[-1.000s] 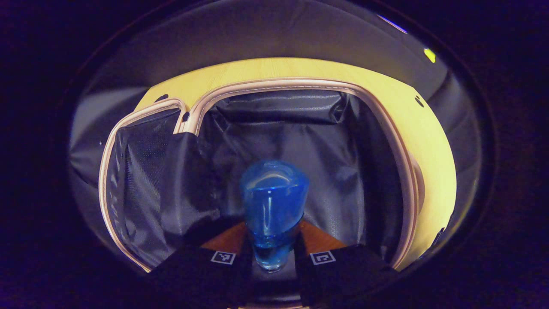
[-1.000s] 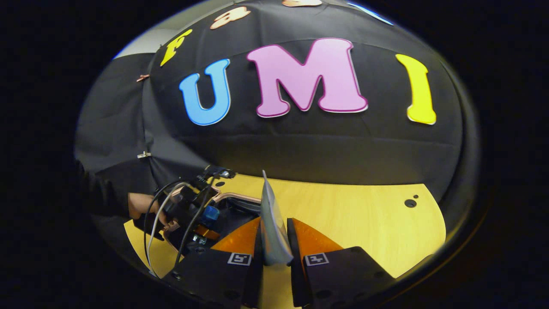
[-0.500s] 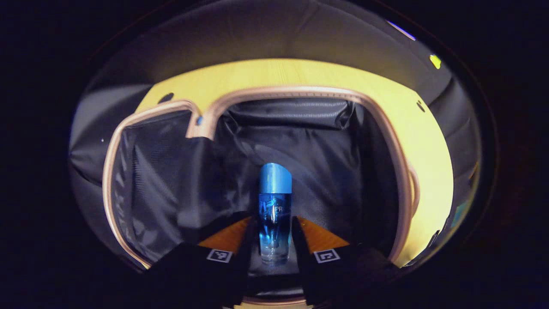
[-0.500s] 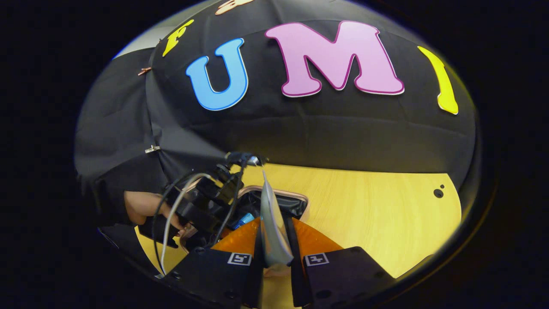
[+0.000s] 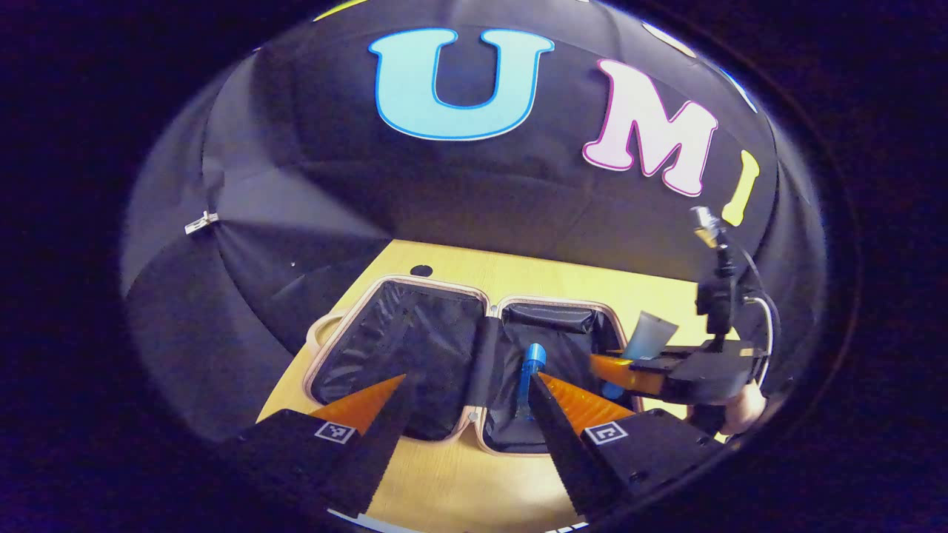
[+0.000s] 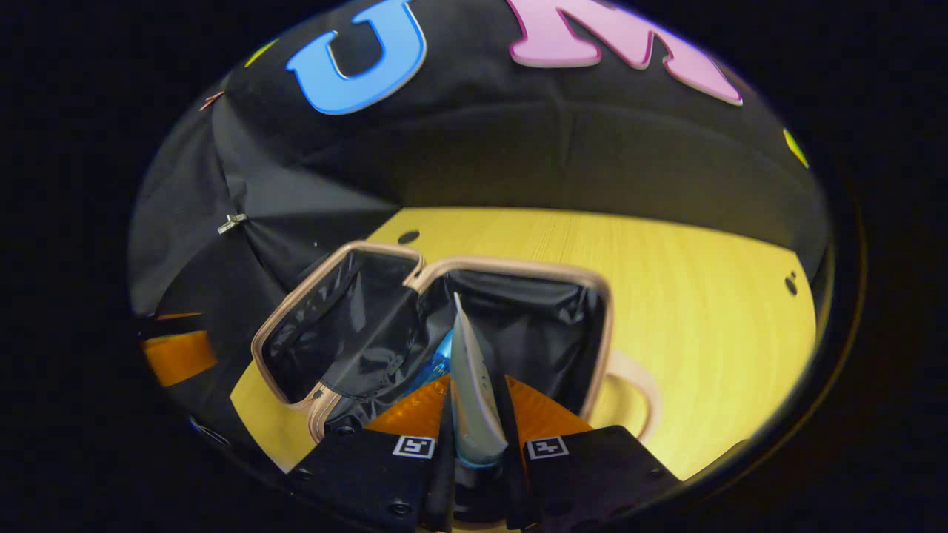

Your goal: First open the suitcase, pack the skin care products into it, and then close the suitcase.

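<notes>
The open suitcase lies flat on the wooden table, its rim pale pink and its lining black. A blue bottle lies in its right half, free of my left gripper, which stands open and well back from the case. My right gripper is shut on a pale tube, held upright over the right half of the suitcase. Left of the tube, the blue bottle peeks out. In the left gripper view the right gripper and its tube hang at the case's right edge.
The wooden table stretches wide to the right of the case, with small holes in it. A pink handle sticks out from the case's right side. A hand holds the right gripper. Black cloth walls stand behind.
My left gripper let go of the blue bottle inside the suitcase, opened and drew back and up. My right gripper carried the tube left, over the case's right half.
</notes>
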